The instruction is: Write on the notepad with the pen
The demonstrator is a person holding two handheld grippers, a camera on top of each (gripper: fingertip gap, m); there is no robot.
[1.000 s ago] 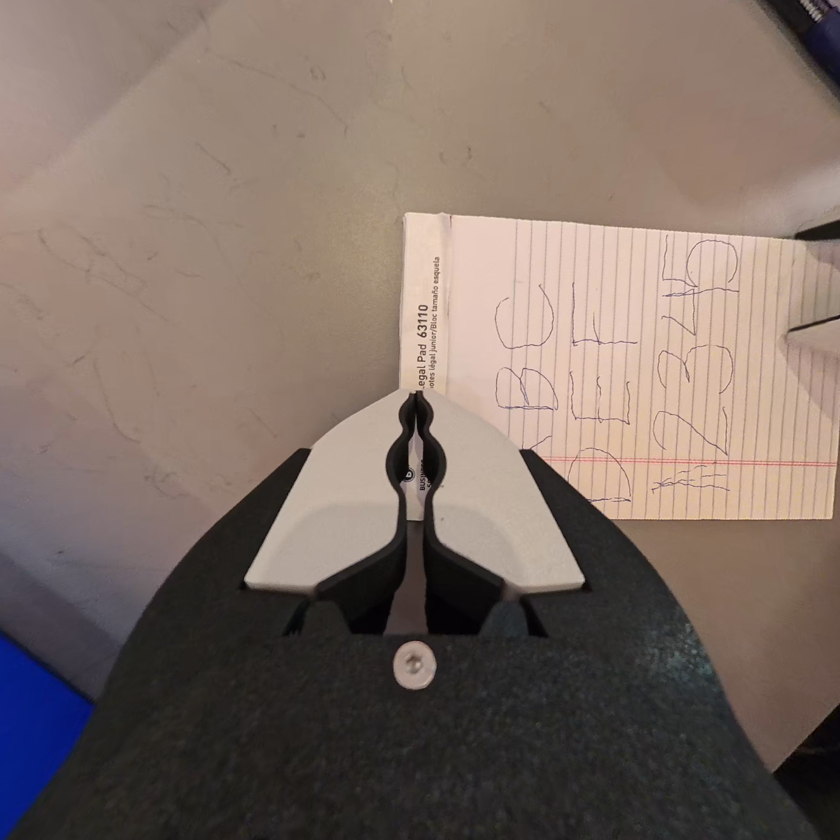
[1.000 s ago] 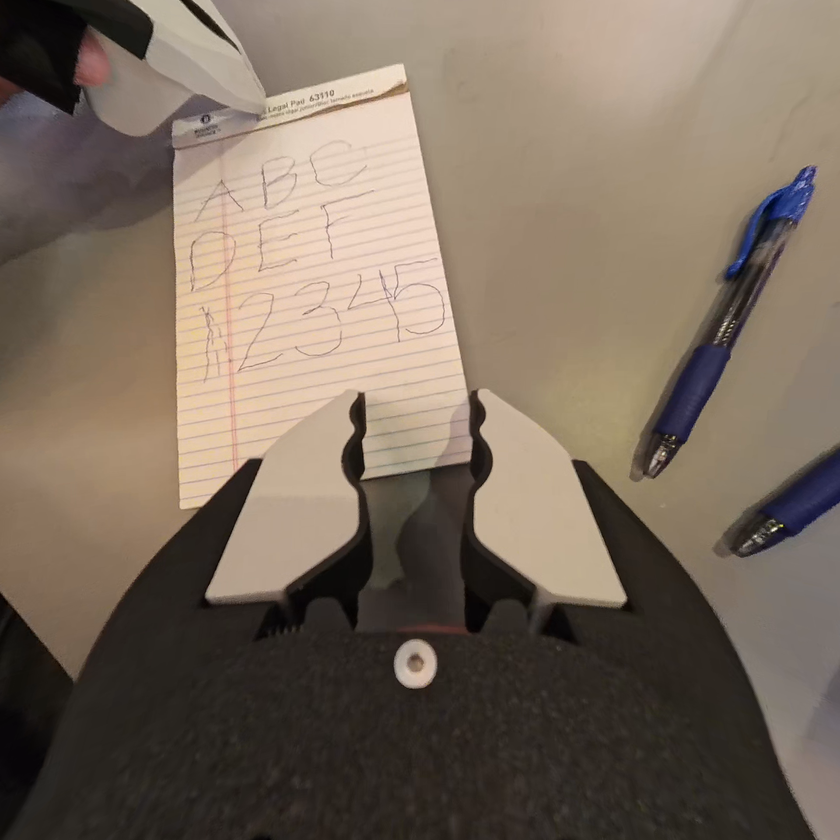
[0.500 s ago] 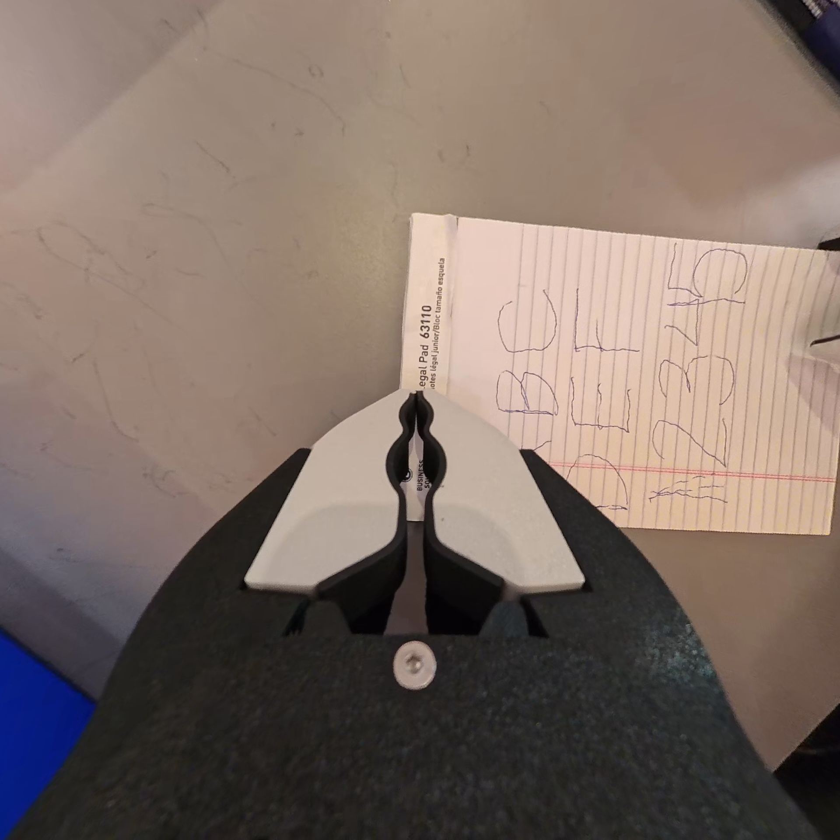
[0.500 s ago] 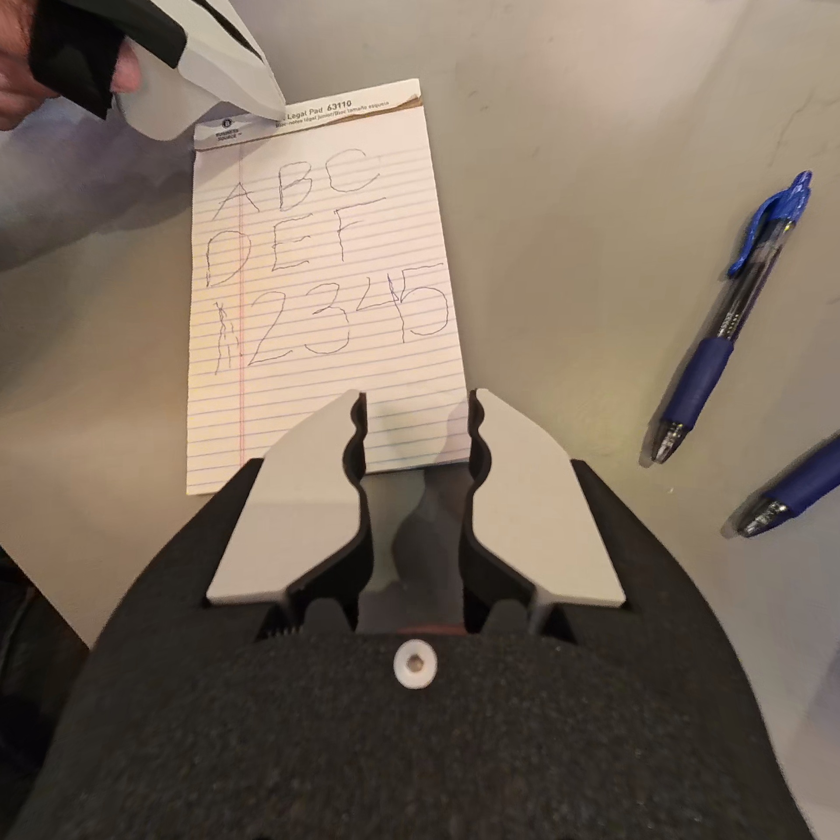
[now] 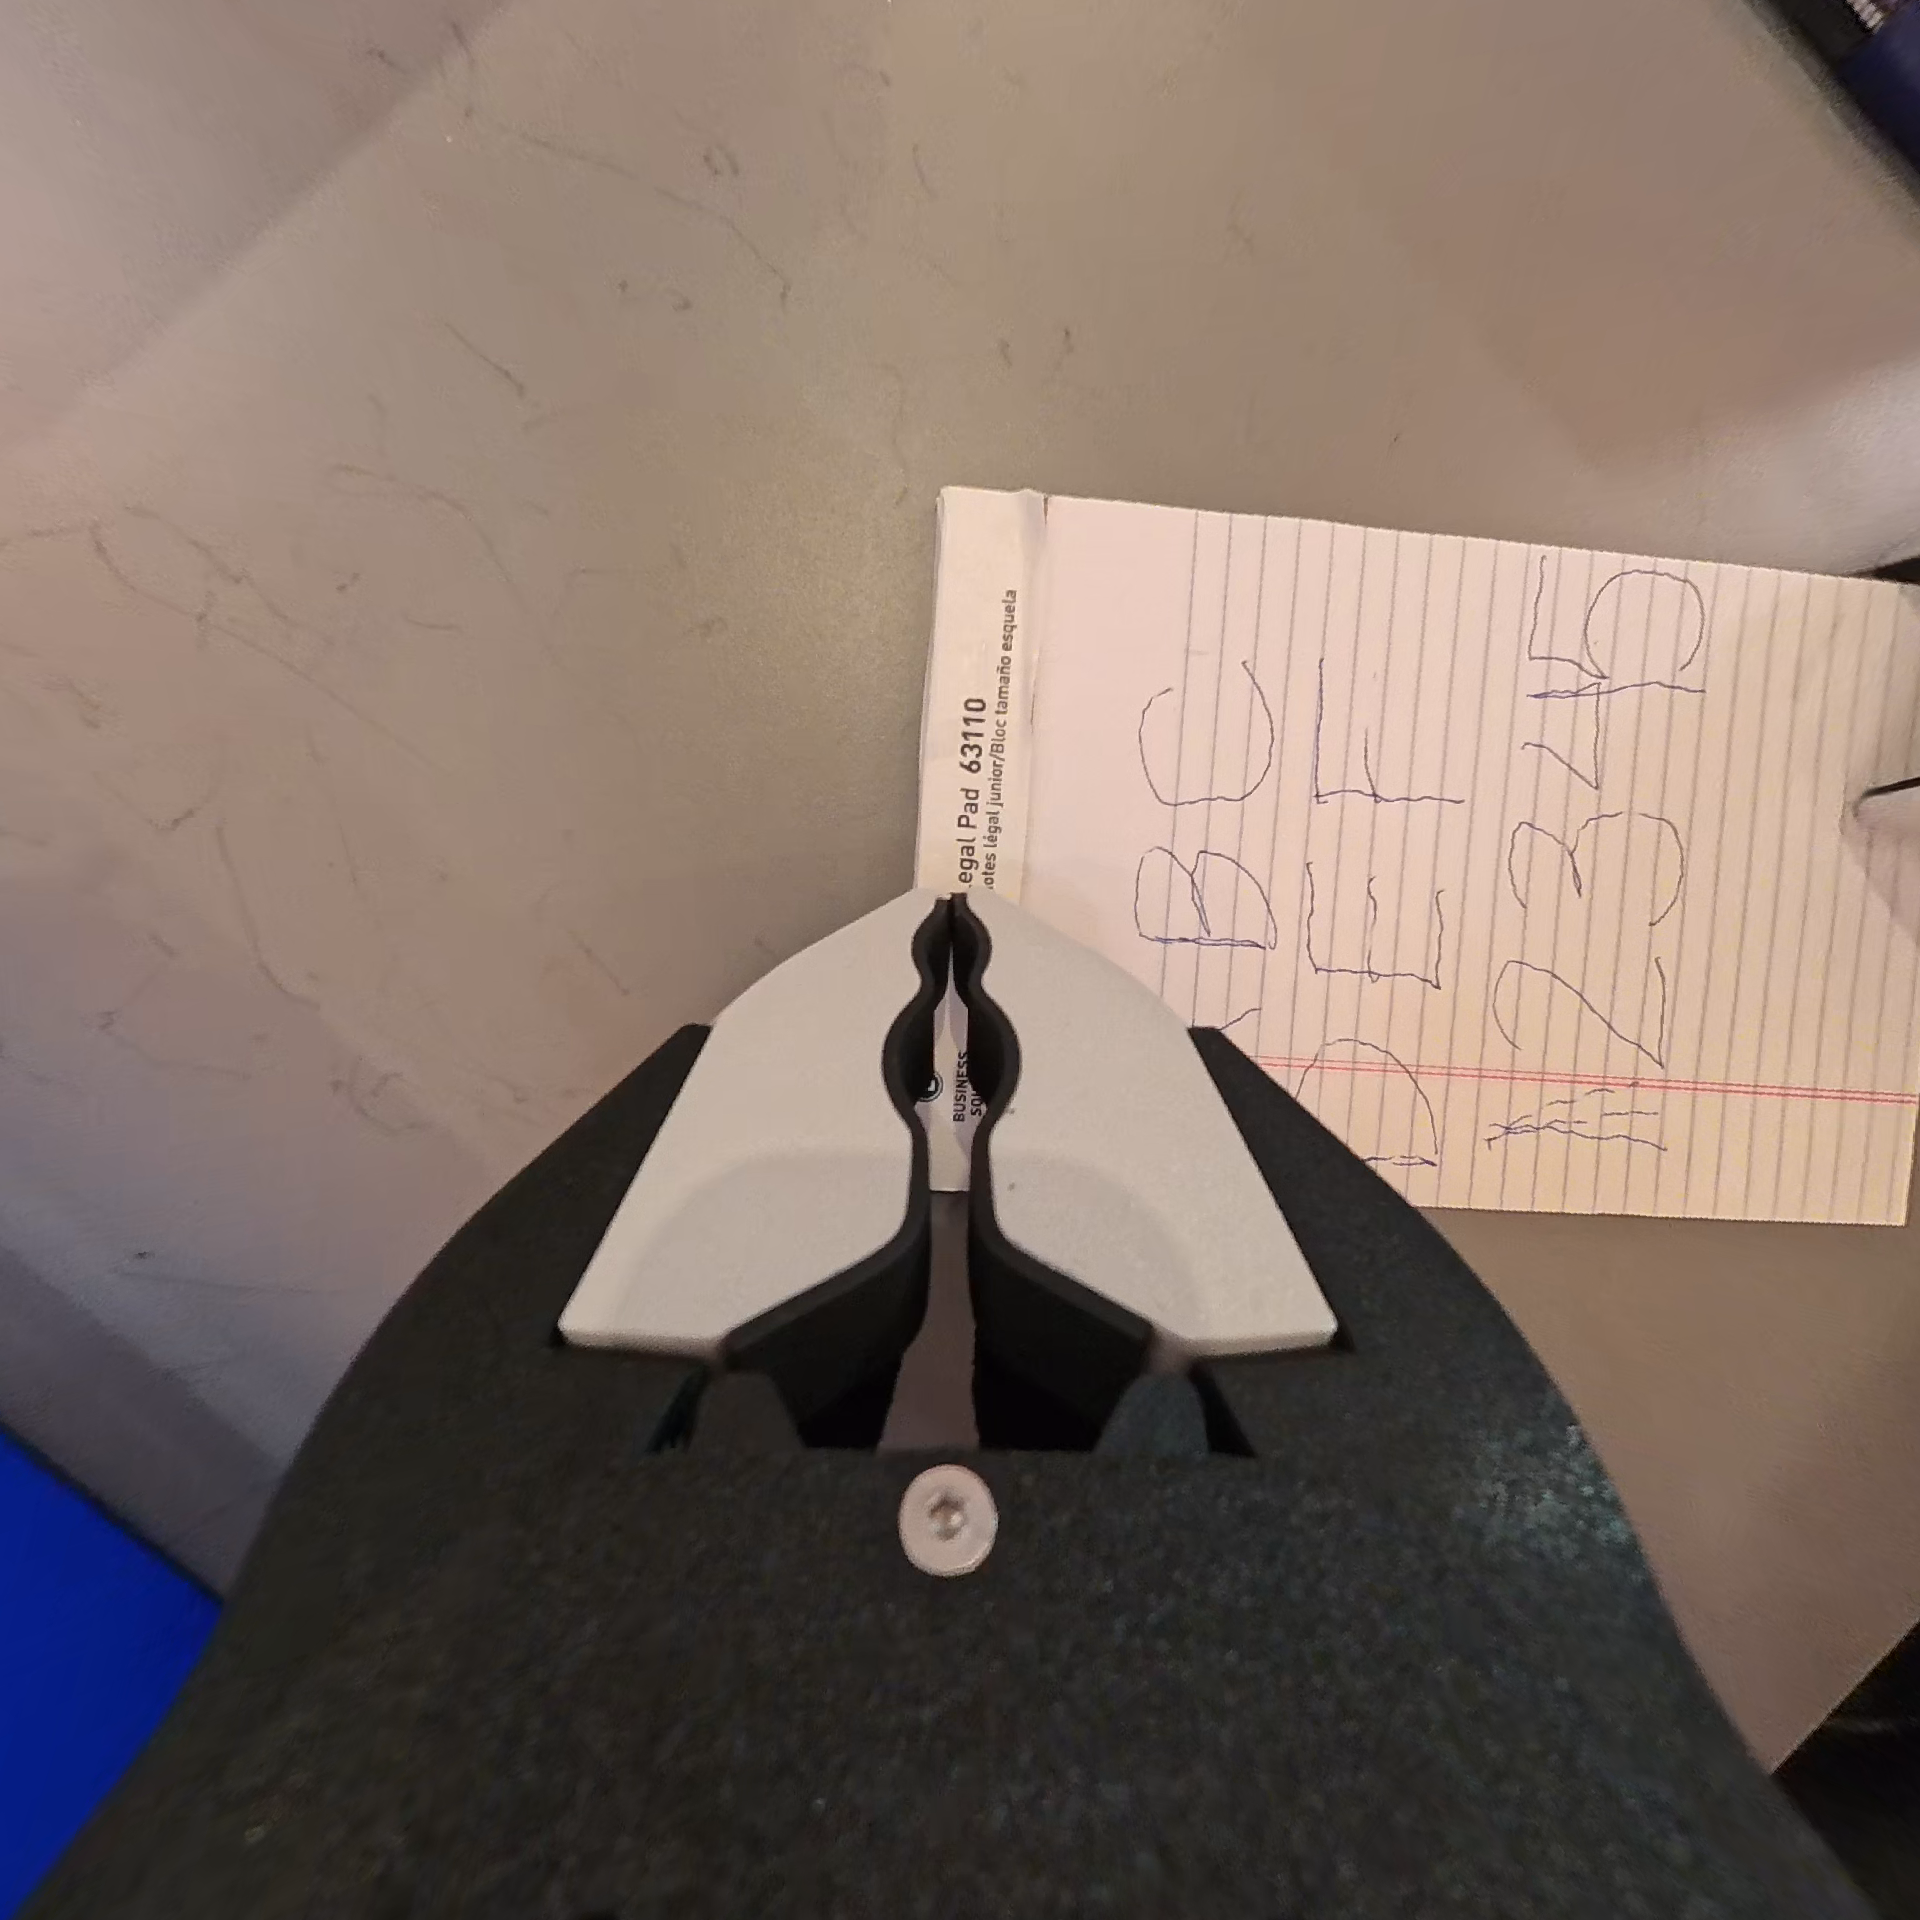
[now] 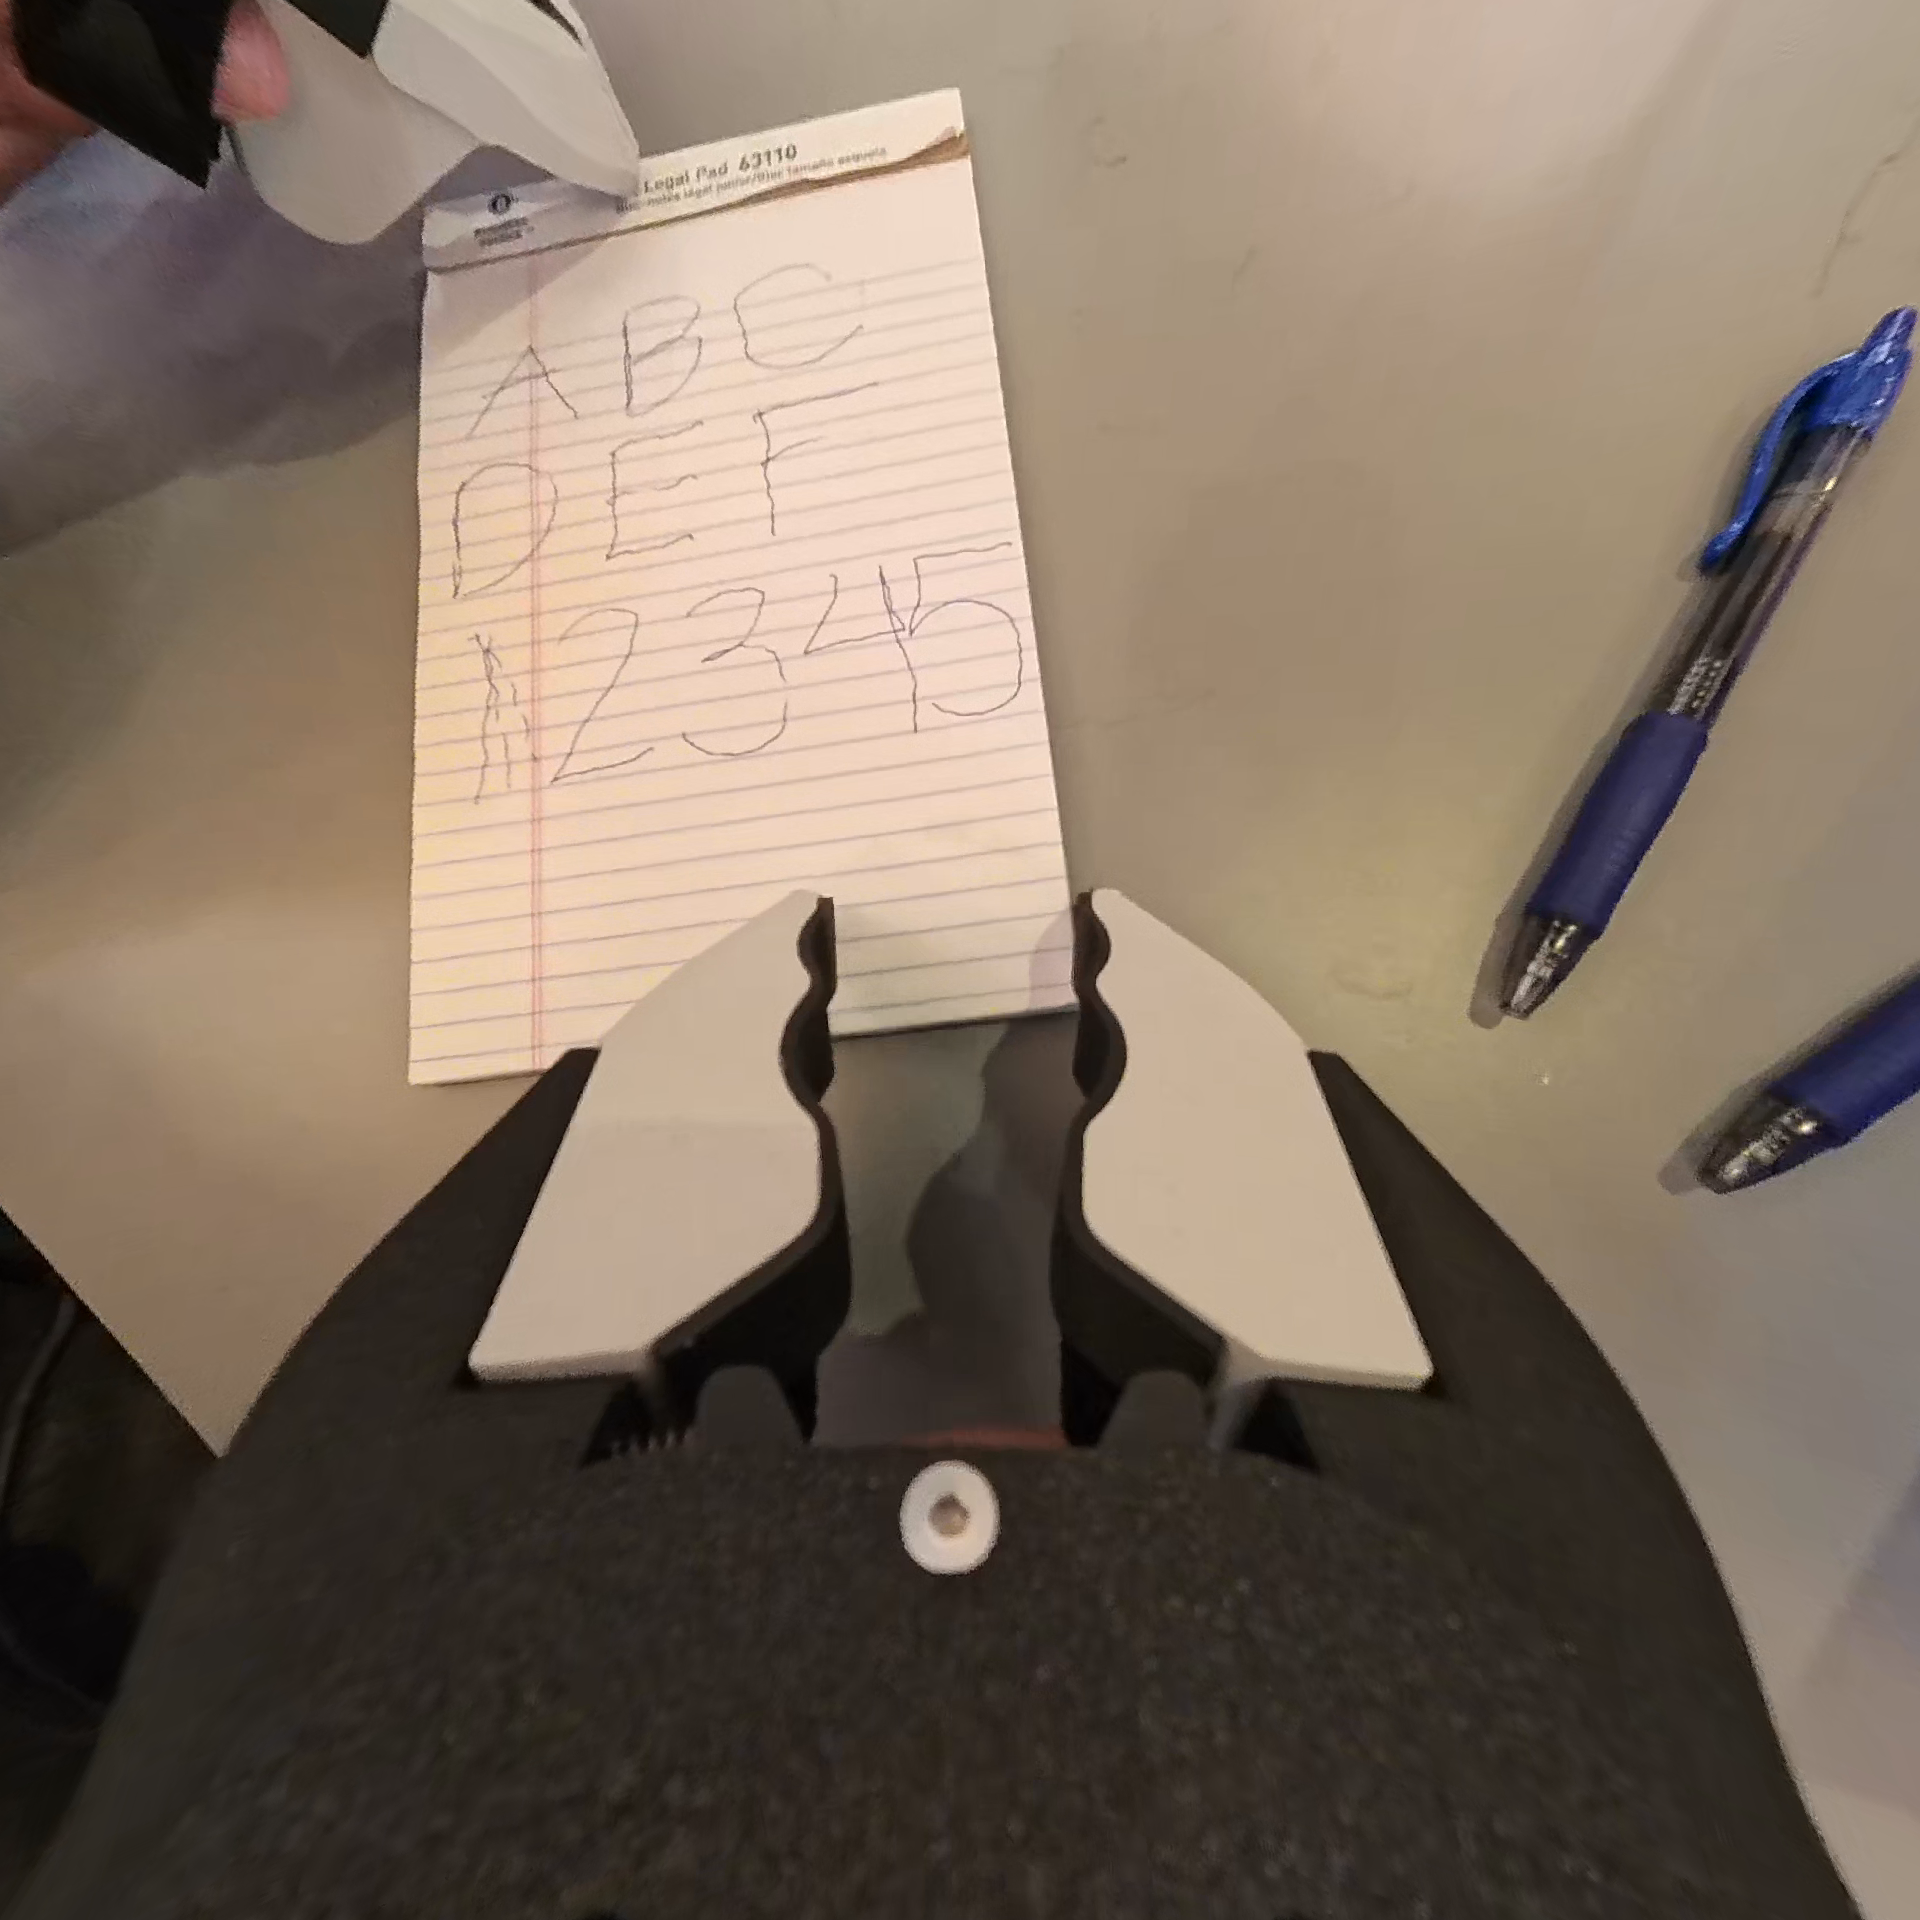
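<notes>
A lined notepad with handwritten letters and numbers lies flat on the grey table. It also shows in the left wrist view. My left gripper is shut and empty, its tips resting on the pad's top binding strip. It also shows at the top left of the right wrist view. My right gripper is open and empty, hovering over the pad's bottom edge. A blue pen lies on the table to the right of the pad, apart from both grippers.
A second blue pen lies at the right edge, partly cut off. The table's front corner is at the lower left, dark beyond it. A blue surface shows below the table on the left. Across from one pair of fingers to the other is roughly 20 centimeters. The blue pen lies some 9 centimeters from my right tips, 25 centimeters from my left tips.
My right gripper has drawn back a little from the pad, still open; its fingertips have nearly left the left wrist view. The left gripper stays shut on the binding strip.
</notes>
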